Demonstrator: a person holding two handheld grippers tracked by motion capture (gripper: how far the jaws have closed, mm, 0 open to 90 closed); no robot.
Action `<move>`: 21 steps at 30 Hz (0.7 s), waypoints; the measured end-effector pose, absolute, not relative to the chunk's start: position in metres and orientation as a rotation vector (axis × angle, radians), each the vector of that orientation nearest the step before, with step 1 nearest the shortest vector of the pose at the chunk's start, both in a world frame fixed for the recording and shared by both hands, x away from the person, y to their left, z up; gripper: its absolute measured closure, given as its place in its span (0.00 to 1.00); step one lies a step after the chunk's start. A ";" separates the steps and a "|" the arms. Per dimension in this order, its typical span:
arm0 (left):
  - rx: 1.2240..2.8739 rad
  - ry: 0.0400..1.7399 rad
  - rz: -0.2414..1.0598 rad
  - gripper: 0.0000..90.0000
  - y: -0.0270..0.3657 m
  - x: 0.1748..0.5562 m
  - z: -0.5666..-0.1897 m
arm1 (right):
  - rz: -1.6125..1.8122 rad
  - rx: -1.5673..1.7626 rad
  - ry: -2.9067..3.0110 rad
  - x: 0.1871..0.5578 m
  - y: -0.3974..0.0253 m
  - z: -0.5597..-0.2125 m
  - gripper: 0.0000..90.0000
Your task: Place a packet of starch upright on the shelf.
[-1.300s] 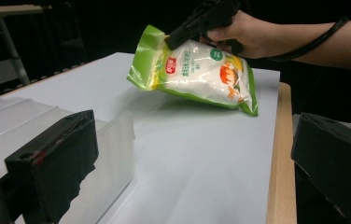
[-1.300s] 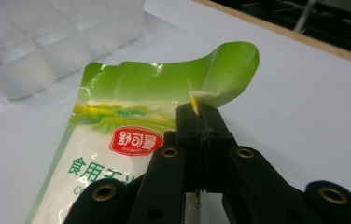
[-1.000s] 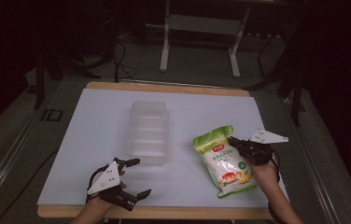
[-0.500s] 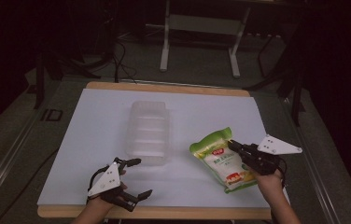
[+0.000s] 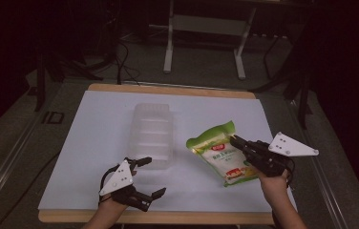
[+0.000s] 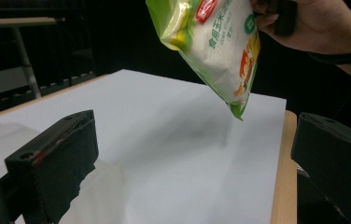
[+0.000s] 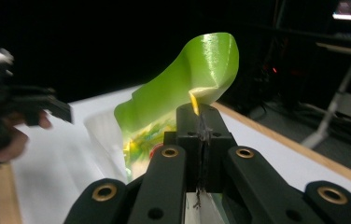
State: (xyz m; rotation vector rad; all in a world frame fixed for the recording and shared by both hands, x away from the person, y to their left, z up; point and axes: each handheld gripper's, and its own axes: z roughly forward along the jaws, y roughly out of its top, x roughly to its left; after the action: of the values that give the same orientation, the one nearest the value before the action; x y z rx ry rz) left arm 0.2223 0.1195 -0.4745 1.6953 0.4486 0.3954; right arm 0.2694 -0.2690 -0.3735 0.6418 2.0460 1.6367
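Note:
A green and white snack bag (image 5: 218, 152) hangs in the air above the right side of the white table sheet (image 5: 101, 133). My right gripper (image 5: 235, 140) is shut on its edge, and the jaws pinch the bag's green rim (image 7: 197, 100) in the right gripper view. The same bag (image 6: 215, 46) hangs high in the left gripper view, held up by the other hand. My left gripper (image 5: 151, 176) rests open near the table's front edge, jaws wide apart with nothing between them. A clear plastic container (image 5: 153, 133) lies in the middle of the table, just beyond the left gripper.
The wooden table edge (image 5: 168, 217) runs along the front. Beyond the table's far edge stand a metal frame (image 5: 204, 43) and cables on the dark floor. The left gripper and its hand (image 7: 5, 121) appear at the left of the right gripper view.
My right gripper has lifted the bag off the table and drawn it toward the right and front. The left gripper has stayed in place.

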 end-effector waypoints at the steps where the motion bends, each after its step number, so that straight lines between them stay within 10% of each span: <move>1: 1.695 0.452 0.395 0.01 0.118 0.223 -0.471 | 1.656 0.633 2.042 0.268 -0.267 -0.371 0.99; 21: 1.771 0.393 0.235 0.01 0.055 0.260 -0.444 | 1.725 0.530 2.028 0.257 -0.240 -0.353 0.99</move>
State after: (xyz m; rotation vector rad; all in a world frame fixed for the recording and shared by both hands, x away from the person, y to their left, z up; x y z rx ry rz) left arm 0.2597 0.0546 -0.4444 1.7711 0.3930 0.2352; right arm 0.2568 -0.2400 -0.3528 0.5300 2.0278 1.7254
